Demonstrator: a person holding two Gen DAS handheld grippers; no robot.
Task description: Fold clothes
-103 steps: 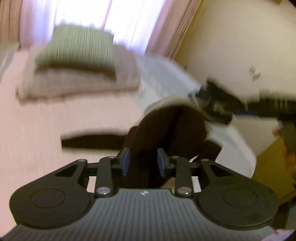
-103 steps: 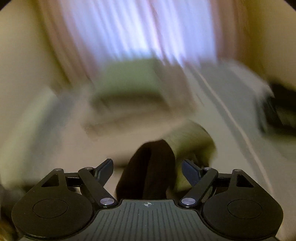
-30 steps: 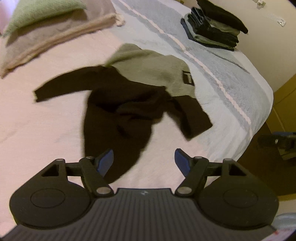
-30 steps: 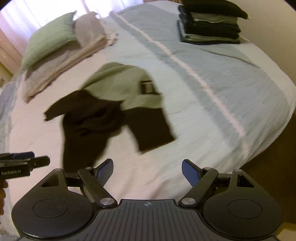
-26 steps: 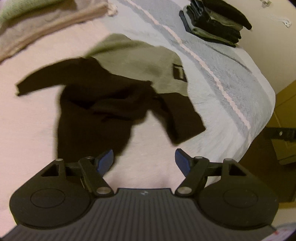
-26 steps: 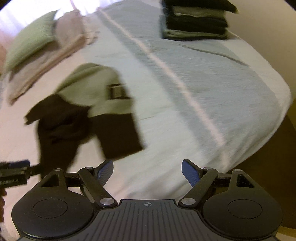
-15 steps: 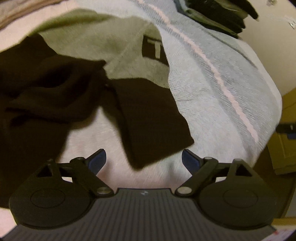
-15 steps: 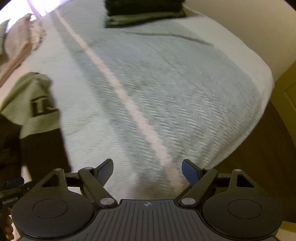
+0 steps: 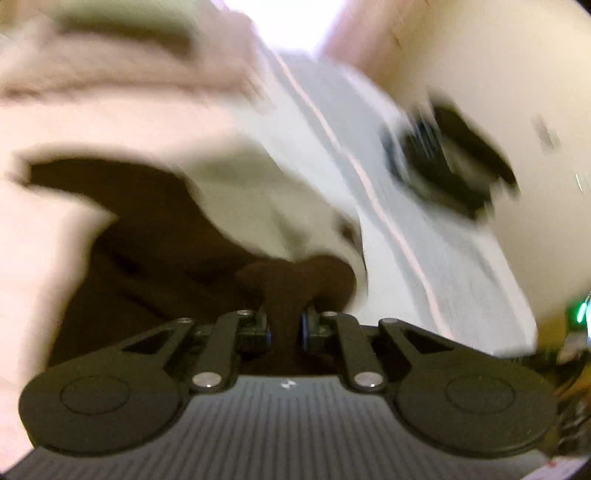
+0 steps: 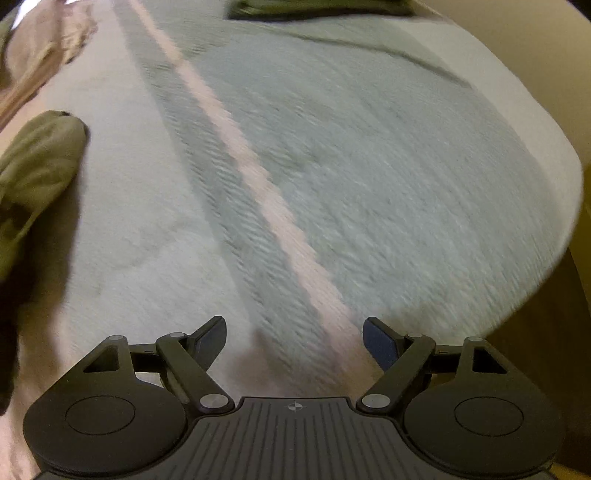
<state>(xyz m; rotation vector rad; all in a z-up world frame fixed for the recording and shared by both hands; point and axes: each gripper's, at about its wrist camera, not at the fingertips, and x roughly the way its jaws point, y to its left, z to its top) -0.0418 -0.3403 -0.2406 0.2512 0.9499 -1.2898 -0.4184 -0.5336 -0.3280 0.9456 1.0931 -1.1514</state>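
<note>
A dark brown and olive sweater lies crumpled on the bed. My left gripper is shut on a bunched dark brown edge of it, which rises between the fingers. That view is blurred by motion. In the right wrist view only the sweater's olive part shows at the left edge. My right gripper is open over the grey-blue bedspread, with nothing between its fingers.
A stack of folded dark clothes sits on the far right of the bed by the wall; its edge shows at the top. A folded beige blanket lies at the head. The bed's rounded corner drops to a brown floor.
My left gripper went from open above the sweater to shut on its dark brown edge, and its view has tilted up. The right gripper has drifted slightly over the bedspread, still open.
</note>
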